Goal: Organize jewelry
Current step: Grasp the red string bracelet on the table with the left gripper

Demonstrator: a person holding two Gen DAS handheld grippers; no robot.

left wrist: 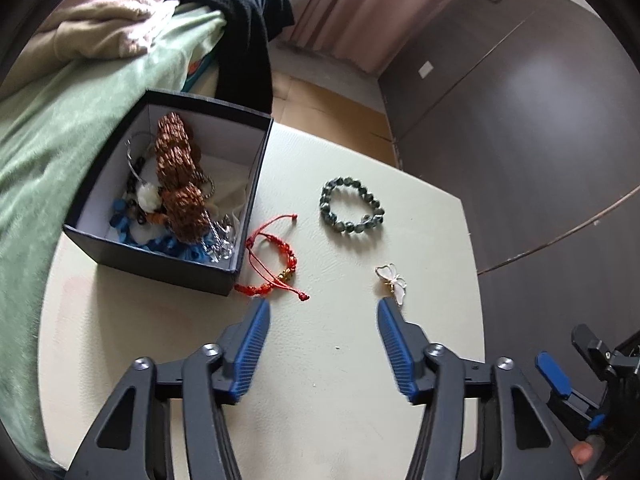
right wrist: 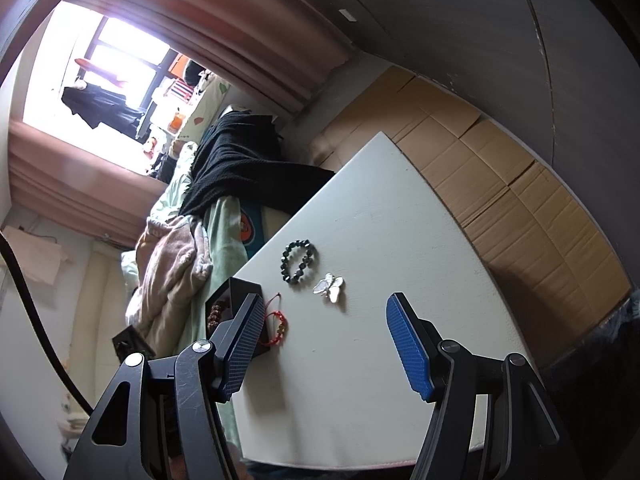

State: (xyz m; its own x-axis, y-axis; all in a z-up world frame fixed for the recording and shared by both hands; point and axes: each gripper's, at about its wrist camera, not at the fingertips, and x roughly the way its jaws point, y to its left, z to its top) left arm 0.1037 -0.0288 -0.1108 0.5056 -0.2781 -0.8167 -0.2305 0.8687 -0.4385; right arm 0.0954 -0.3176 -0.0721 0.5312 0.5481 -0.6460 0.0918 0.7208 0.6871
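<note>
On the pale surface, three loose pieces are laid out: a red cord bracelet right beside the black box, a dark green bead bracelet further back, and a white butterfly brooch near the right edge. The box is already stuffed with brown beads, blue stones and chains. The left gripper is held low over the surface, jaws released with nothing caught between them, one tip near the red cord, the other just by the butterfly. The right gripper is seen spread apart too, nothing gripped.
</note>
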